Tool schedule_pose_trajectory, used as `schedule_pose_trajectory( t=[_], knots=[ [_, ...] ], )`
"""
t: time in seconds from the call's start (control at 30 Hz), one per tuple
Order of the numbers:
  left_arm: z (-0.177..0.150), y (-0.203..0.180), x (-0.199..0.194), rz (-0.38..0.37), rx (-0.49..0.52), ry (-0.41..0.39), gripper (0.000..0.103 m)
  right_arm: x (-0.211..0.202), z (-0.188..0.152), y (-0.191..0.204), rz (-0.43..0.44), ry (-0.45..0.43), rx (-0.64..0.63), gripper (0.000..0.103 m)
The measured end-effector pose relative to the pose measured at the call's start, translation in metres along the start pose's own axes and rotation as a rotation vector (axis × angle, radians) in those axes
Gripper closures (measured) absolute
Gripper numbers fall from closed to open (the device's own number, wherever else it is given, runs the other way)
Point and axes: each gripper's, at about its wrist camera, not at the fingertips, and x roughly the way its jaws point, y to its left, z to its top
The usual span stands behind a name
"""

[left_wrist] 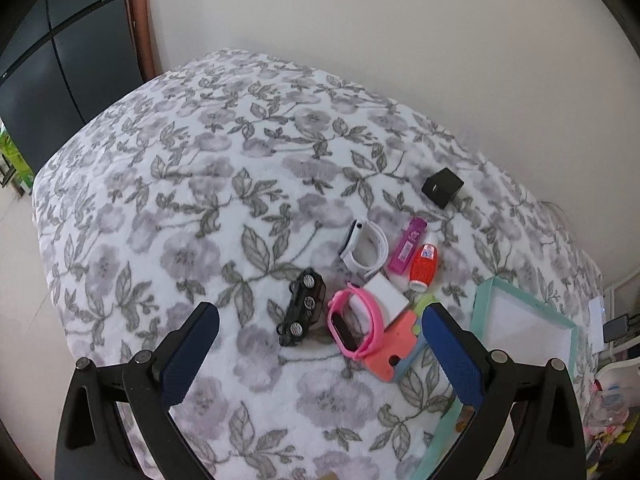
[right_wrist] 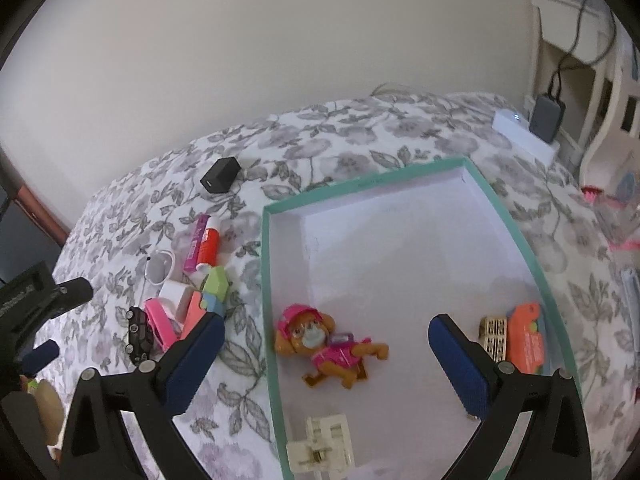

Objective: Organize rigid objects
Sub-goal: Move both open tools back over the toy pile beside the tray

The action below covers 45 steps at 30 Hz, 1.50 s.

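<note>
Both grippers were wide open w/ nothing held — left gripper (left_wrist: pixel 320 344) above the bed pile, right gripper (right_wrist: pixel 326 354) over the tray (right_wrist: pixel 266 280). Toy car (left_wrist: pixel 301 307) lay just beside the pink band (left_wrist: pixel 354 322); prob. light, stiff, slick plastic — best pinched across its sides.

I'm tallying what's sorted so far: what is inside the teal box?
Inside the teal box lie a toy puppy, a cream plastic piece, a small beige block and an orange toy. The right gripper hides part of the near floor.
</note>
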Motion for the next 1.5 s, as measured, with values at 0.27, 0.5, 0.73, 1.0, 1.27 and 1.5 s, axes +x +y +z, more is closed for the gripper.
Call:
schedule_pose_trajectory(
  t=[0.27,0.5,0.73,1.0,1.27,1.5],
  knots=[
    [0.028,0.015,-0.009,0.050,-0.001,-0.106,0.002,0.004,0.017,0.045,0.017,-0.098,-0.104,0.000],
    [0.042,0.039,0.020,0.036,-0.081,-0.015,0.002,0.035,0.020,0.092,0.100,-0.003,-0.190,0.000],
    [0.031,0.045,0.056,0.028,-0.110,0.138,0.002,0.063,0.008,0.099,0.106,0.101,-0.194,0.012],
    [0.015,0.049,0.090,0.025,-0.160,0.252,0.002,0.088,-0.008,0.092,0.139,0.228,-0.142,0.029],
    [0.013,0.050,0.108,0.059,-0.147,0.274,0.002,0.100,-0.020,0.105,0.127,0.257,-0.200,0.030],
    [0.007,0.037,0.120,0.062,-0.101,0.310,0.002,0.104,-0.025,0.114,0.092,0.246,-0.268,0.030]
  ],
)
